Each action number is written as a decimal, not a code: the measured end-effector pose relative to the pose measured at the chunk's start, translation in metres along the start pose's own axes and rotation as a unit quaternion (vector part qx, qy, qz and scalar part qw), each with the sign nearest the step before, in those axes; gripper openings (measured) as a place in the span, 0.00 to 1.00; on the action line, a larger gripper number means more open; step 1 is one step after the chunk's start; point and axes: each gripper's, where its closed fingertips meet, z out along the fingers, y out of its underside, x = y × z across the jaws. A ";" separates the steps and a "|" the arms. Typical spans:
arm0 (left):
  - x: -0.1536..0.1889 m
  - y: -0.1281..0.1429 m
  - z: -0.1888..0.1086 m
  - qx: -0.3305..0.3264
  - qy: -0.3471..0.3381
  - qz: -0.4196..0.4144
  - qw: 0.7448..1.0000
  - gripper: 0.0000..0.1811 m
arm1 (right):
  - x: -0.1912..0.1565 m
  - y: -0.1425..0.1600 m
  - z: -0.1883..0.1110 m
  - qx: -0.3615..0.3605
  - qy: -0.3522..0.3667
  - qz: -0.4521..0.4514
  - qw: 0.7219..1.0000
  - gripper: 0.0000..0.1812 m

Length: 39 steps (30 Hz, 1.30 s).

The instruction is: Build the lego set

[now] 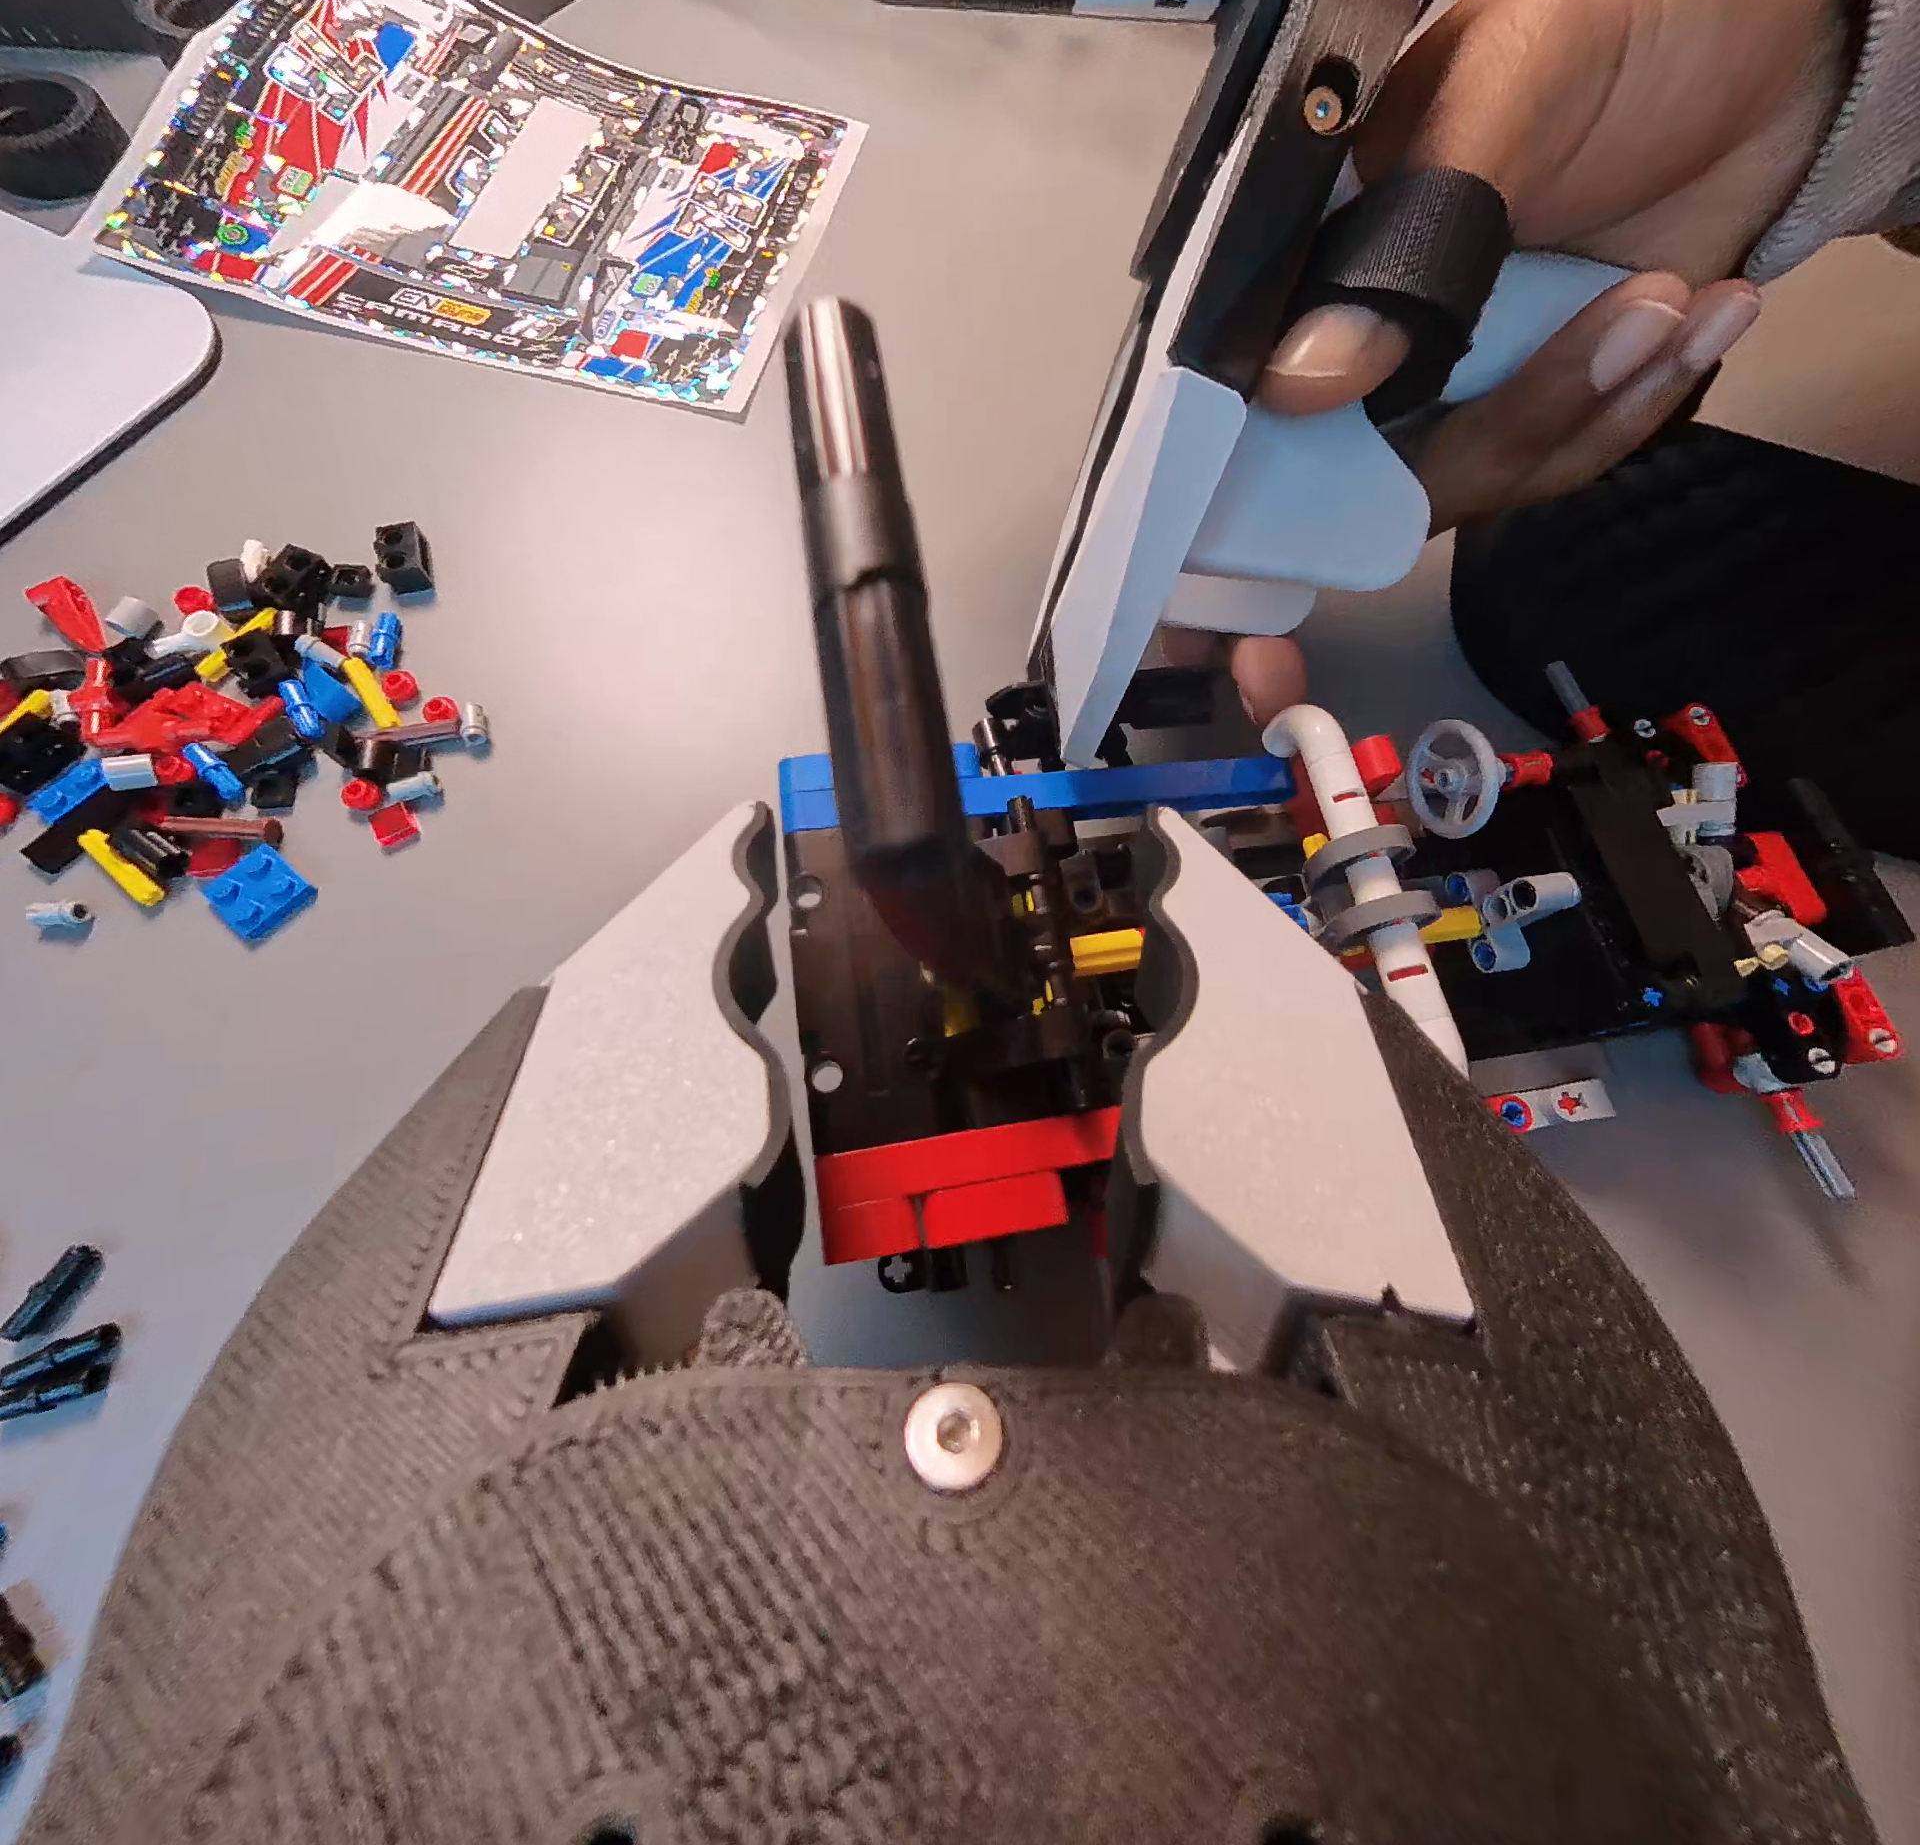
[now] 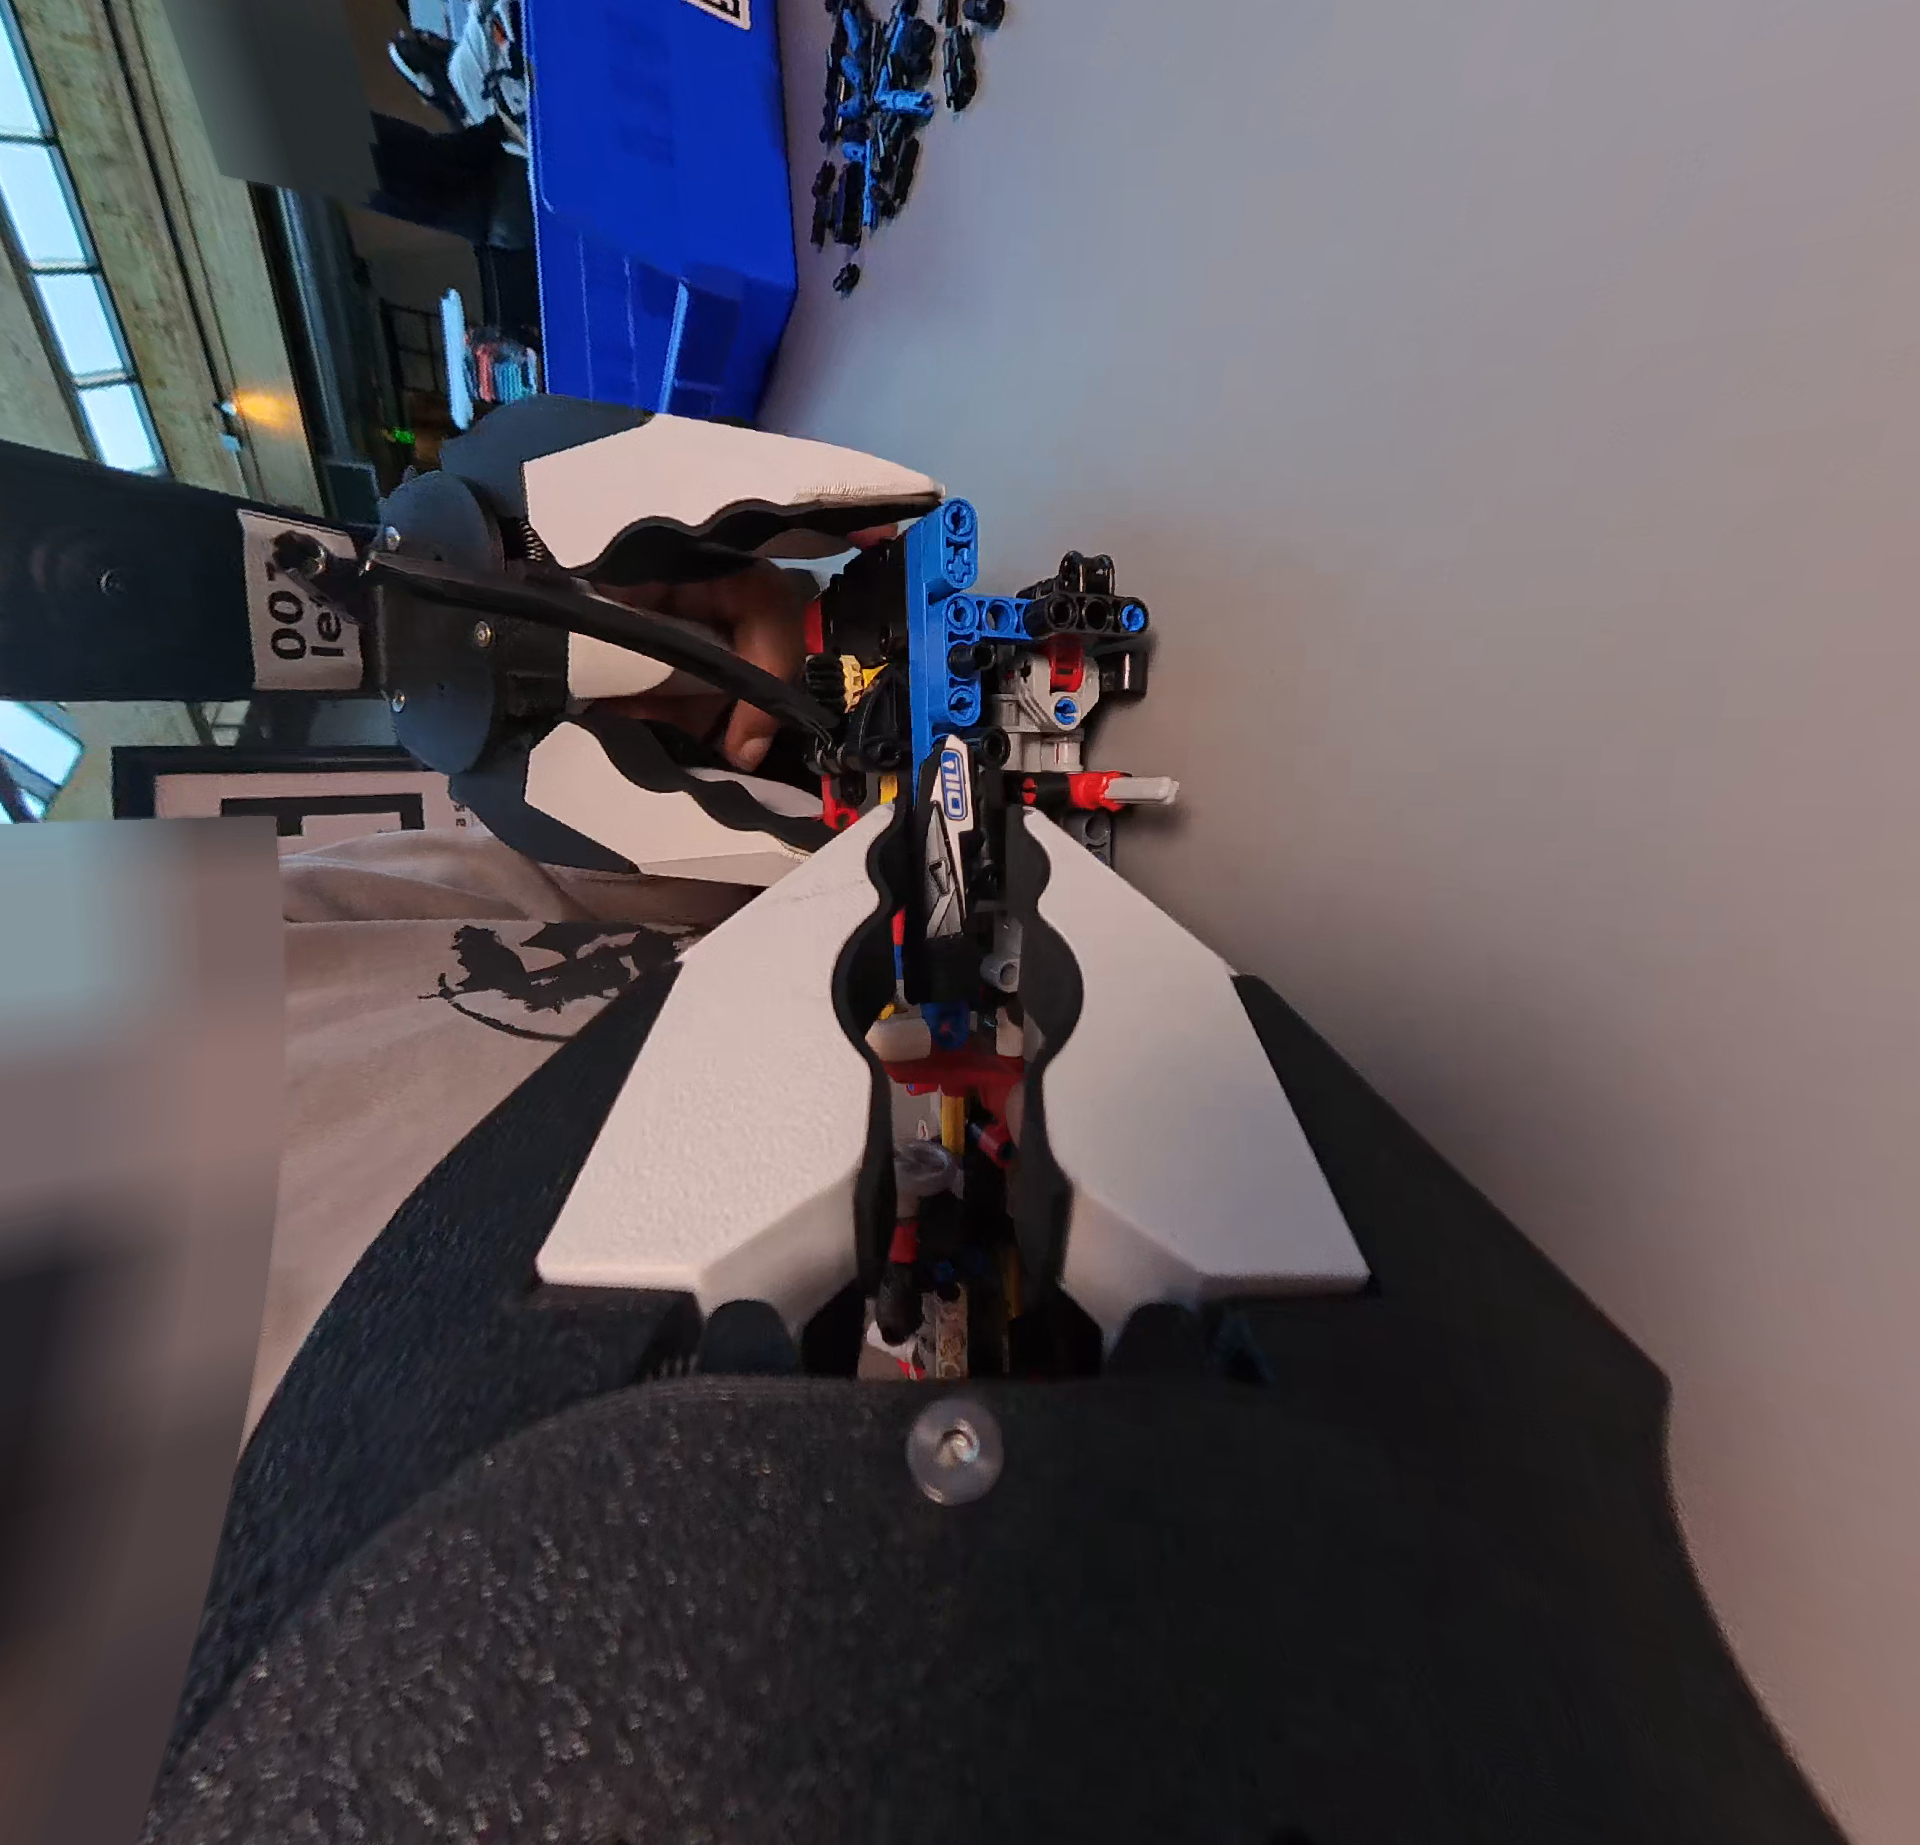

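A part-built lego car chassis [image 1: 1558, 912], black with red, blue and yellow parts, lies on the grey table. My left gripper [image 1: 961, 829] is shut on its near end, with the red and black block between the fingers. A long black rod [image 1: 862, 569] rises from that end toward the camera, blurred. My right gripper [image 1: 1081, 735], held by a hand [image 1: 1610, 133], comes in from the upper right and meets the blue beam [image 1: 1122, 787]. In the right wrist view my right gripper [image 2: 954, 829] is shut on the chassis [image 2: 940, 632], seen edge-on. The left gripper [image 2: 862, 673] straddles its far end.
A pile of loose small pieces [image 1: 208, 715] lies left of the chassis. A shiny sticker sheet [image 1: 468, 185] and a black tyre [image 1: 52, 133] lie behind it. Black pins [image 1: 62, 1328] lie at the lower left. A blue bin [image 2: 655, 185] and more loose pieces [image 2: 894, 81] stand farther off. Left and right tips are no more than a few centimetres apart.
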 end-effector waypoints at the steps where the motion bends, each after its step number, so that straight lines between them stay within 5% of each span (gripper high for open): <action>1: 0.000 0.001 0.001 -0.008 0.000 0.004 1.000 0.38 | 0.000 -0.001 0.000 0.007 0.004 0.001 1.000 0.08; 18: -0.002 0.004 0.008 -0.083 -0.007 0.024 0.996 0.40 | 0.001 -0.005 0.002 0.044 0.055 -0.035 0.997 0.08; 39: -0.004 0.002 0.007 -0.068 -0.031 0.013 0.997 0.39 | -0.003 -0.008 -0.003 0.065 0.112 -0.124 0.984 0.09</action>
